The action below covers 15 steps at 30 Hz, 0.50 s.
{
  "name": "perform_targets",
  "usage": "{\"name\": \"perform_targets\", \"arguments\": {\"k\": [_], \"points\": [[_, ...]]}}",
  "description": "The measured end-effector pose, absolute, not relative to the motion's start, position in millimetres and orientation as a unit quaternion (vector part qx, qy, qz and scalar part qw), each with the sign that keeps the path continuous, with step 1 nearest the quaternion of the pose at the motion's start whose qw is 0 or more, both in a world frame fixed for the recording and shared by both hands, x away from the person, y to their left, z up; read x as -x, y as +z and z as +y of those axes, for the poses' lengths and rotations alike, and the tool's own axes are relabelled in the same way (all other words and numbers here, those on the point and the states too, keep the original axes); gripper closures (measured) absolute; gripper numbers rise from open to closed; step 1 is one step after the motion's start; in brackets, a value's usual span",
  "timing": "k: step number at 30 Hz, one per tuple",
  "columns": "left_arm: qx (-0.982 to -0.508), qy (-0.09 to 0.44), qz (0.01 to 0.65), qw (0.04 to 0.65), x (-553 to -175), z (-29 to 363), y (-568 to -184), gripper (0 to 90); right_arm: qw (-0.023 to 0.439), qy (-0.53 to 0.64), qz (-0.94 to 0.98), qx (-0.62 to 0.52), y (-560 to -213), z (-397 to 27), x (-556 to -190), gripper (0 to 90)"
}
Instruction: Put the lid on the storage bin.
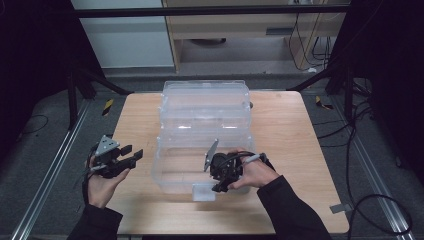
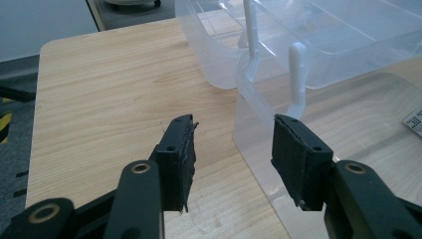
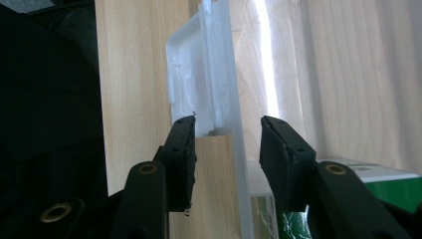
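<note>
No writing can be read anywhere: a white label [image 2: 414, 122] at the right edge of the left gripper view carries print too small to make out, and a green and white item [image 3: 383, 186] in the lower right of the right gripper view shows no legible text.

A clear plastic box [image 1: 175, 167] sits in the middle of the high view on a light wooden table [image 1: 300, 140], its lid [image 1: 205, 97] thrown open and lying back toward the upper centre of the frame. The plastic is colourless and see-through, with rounded corners and a whitish latch tab [image 1: 204, 192] hanging at the front wall.

The right gripper [image 1: 221, 186] sits at lower centre of the high view, at the box's front rim beside the latch; in its own view the jaws stand apart (released, gripping nothing), with the front wall and latch [image 3: 199, 89] between and just beyond them.

The left gripper [image 1: 134, 155] is held at centre left over bare table, near the box's left end, jaws spread wide. Its own view shows the box corner [image 2: 249, 124] and white hinge pieces [image 2: 297, 74] ahead.
</note>
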<state>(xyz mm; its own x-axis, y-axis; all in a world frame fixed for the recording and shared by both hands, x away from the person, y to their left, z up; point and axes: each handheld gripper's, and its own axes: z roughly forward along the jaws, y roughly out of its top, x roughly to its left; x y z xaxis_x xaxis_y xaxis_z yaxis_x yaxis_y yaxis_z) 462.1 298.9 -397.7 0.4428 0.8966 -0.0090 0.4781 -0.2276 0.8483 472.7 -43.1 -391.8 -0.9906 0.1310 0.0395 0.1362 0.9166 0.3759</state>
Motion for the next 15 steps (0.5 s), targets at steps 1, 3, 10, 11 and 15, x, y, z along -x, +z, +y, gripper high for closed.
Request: {"name": "perform_targets", "arguments": {"k": [1, 3, 10, 11, 15], "points": [[-0.742, 0.252, 0.463, 0.414, -462.2, 298.8, -397.8, 50.6, 0.011, -0.188, -0.980, 0.071, -394.0, -42.5, -472.5, 60.8], [-0.743, 0.252, 0.462, 0.413, -462.2, 298.5, -398.1, 50.5, 0.011, -0.180, -0.981, 0.071, -396.5, -42.3, -472.9, 62.2], [-0.746, 0.258, 0.458, 0.410, -462.1, 298.3, -395.8, 50.2, 0.017, -0.180, -0.981, 0.073, -401.1, -40.4, -473.1, 66.3], [-0.746, 0.257, 0.456, 0.412, -462.0, 296.7, -395.5, 50.1, 0.017, -0.178, -0.981, 0.070, -401.7, -39.9, -473.5, 66.7], [-0.751, 0.256, 0.448, 0.412, -461.5, 293.6, -394.1, 50.0, 0.022, -0.177, -0.981, 0.072, -402.6, -39.1, -474.5, 66.1]]}}
